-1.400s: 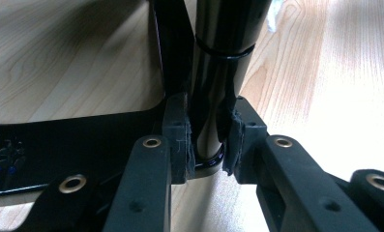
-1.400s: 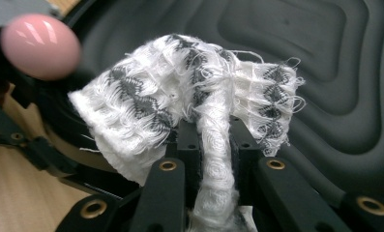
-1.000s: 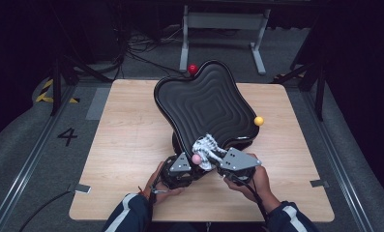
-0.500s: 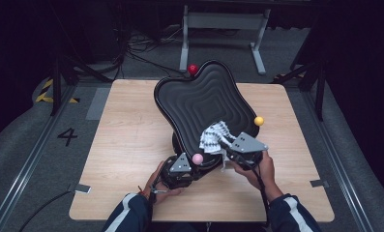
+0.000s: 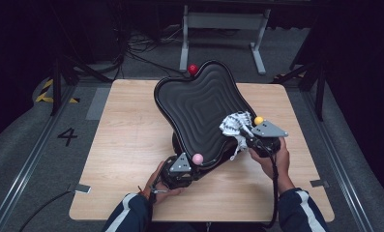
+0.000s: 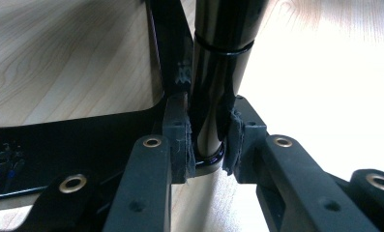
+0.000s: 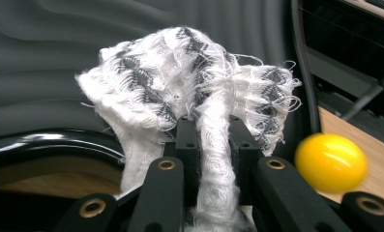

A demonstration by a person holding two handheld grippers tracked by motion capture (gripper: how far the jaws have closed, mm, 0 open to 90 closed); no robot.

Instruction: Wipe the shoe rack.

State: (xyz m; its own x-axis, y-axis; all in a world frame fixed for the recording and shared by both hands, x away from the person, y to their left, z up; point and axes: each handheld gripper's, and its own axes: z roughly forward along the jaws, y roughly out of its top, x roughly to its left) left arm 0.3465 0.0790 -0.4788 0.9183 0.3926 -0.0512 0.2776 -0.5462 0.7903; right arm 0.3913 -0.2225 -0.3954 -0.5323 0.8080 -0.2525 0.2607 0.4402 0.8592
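Wiping the tilted black tray

My left tongs [image 5: 192, 166] are clamped on the black tray's [image 5: 199, 104] near rim, propping it up; my right tongs [image 5: 243, 129] pinch the white cloth [image 5: 234, 123], bunched just ahead of them against the tray's ribbed face.

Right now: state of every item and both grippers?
left gripper: shut on the chair post, low near its base
right gripper: shut on the white cloth, bunched against the seat
black chair seat: tilted on the table
yellow ball: beside the cloth
pink ball: at the seat's near edge
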